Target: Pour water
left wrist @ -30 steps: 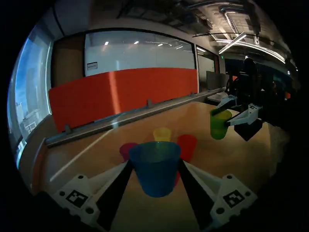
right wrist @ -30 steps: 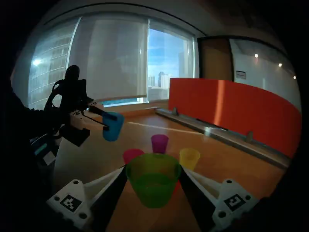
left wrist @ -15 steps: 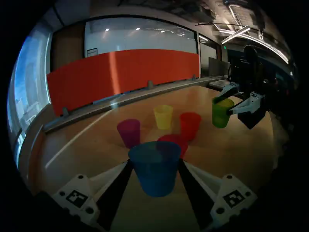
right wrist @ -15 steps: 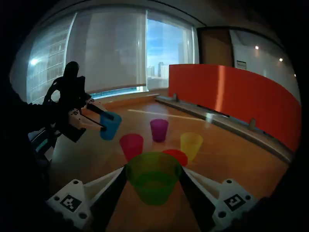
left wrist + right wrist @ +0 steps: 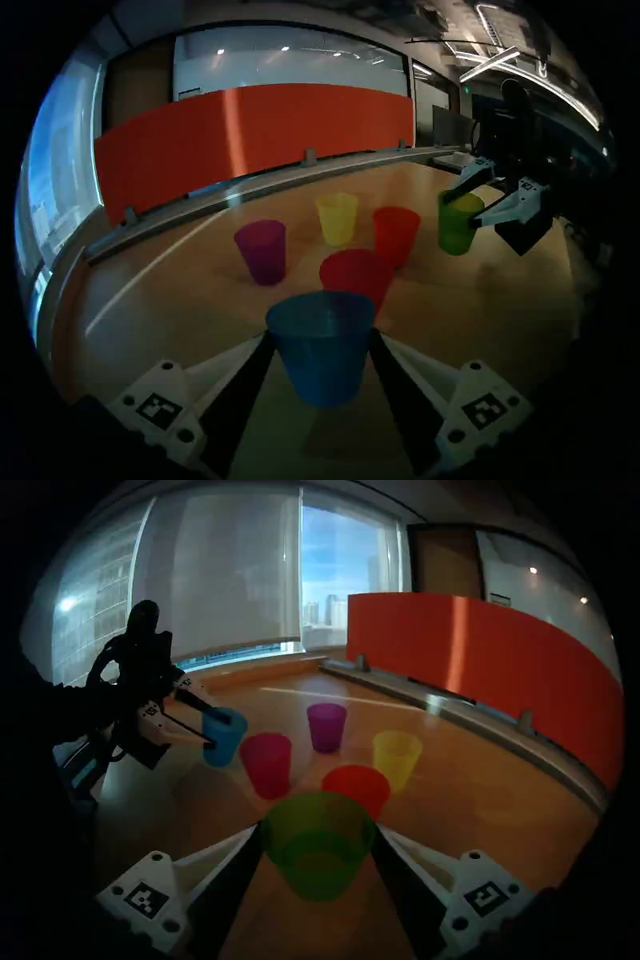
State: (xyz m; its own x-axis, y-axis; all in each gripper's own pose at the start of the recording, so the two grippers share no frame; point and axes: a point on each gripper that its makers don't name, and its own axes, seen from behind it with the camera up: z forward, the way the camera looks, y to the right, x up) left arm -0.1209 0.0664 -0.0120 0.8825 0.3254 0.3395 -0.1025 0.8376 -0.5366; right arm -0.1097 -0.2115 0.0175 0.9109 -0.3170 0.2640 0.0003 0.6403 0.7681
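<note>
Sunlit table (image 5: 160, 304) is stretching under both grippers. Left gripper (image 5: 322, 348) is pinching the blue cup (image 5: 222, 736); right gripper (image 5: 318, 840) is pinching the green cup (image 5: 456, 224), seemingly holding water. Pouring while the rims are standing well apart would be risking a spill near the red cup (image 5: 356, 276).

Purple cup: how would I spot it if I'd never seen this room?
Start at the long orange screen along the far edge of the wooden table. In front of it four cups stand in a cluster; in the left gripper view the purple cup is the leftmost. It alone is purple: the others are a yellow cup and two red cups.
</note>
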